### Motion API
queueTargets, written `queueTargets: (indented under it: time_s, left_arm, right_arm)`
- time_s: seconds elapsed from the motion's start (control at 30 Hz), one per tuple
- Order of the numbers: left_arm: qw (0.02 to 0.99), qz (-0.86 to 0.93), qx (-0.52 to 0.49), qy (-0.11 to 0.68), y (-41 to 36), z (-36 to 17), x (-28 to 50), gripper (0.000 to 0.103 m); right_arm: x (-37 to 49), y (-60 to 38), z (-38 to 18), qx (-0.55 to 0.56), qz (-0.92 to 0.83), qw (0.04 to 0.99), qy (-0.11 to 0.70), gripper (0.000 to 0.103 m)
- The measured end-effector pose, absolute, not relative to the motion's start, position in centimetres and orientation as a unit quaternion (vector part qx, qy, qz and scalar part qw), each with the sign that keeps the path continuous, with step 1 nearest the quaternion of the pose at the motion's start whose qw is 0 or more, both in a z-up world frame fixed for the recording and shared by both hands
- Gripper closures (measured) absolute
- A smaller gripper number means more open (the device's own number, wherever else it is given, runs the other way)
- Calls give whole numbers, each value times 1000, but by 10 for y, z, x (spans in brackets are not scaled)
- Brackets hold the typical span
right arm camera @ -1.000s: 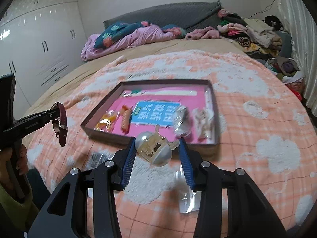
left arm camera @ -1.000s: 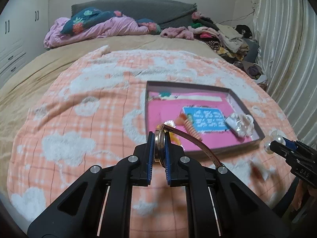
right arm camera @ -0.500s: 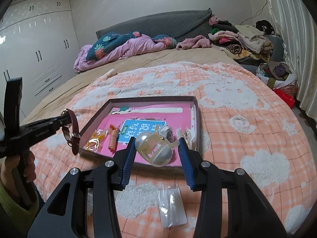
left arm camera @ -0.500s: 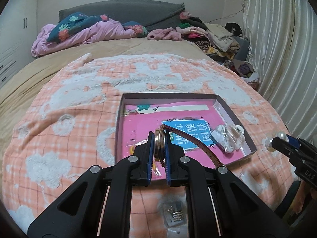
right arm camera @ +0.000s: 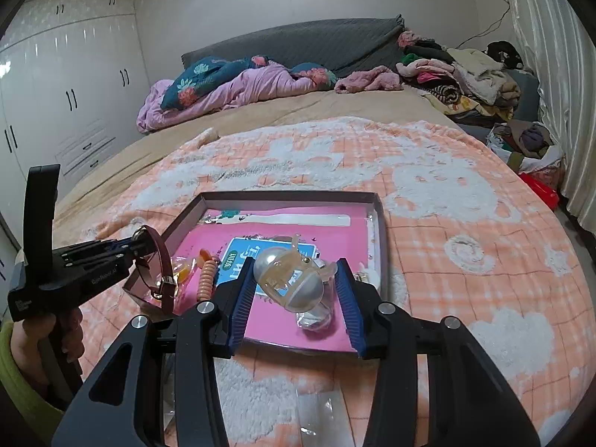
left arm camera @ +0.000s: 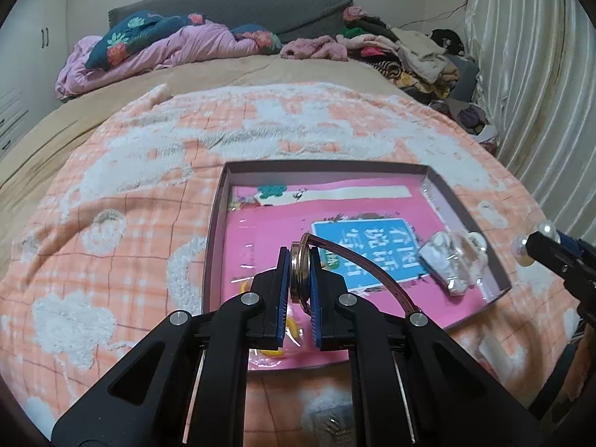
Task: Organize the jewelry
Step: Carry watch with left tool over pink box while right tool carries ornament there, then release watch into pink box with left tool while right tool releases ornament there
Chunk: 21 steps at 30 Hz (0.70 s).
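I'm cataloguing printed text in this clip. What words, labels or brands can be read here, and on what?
Blue card in the tray: large white Chinese characters, too blurred to read.
Green tag on that card: two characters, unreadable.
Left gripper body: small white print, too blurred to quote.
Nothing else bears text.

Black grippers (right arm camera: 296,290), blue ribbed jaws, silver screws; yellow-green sleeve (right arm camera: 15,383) at wrist.

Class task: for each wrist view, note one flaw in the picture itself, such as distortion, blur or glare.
Left wrist view: fisheye bows the shallow pink-lined cardboard tray and rounds the peach checked blanket; the lower edge is soft with blur. Right wrist view: dark vignette at the corners, and glare streaks on the glossy white wardrobe doors.
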<state>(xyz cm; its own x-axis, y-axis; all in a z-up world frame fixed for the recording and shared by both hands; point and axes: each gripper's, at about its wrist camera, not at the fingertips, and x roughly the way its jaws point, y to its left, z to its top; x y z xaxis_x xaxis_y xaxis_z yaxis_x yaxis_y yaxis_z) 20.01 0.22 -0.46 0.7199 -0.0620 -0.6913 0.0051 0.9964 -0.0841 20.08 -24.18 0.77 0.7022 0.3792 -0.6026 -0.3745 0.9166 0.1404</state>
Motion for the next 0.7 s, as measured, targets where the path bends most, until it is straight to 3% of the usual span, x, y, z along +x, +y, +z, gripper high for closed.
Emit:
queueTargets:
  time_s: [0.53, 0.7]
  left_arm:
    - [916, 1, -40, 398, 15, -27, 209, 99]
    - [917, 5, -40, 397, 19, -27, 208, 85]
  right_arm:
    - [245, -202, -30, -22, 216, 900, 377, 61]
    - [256, -196, -39, -19, 213, 893, 396, 61]
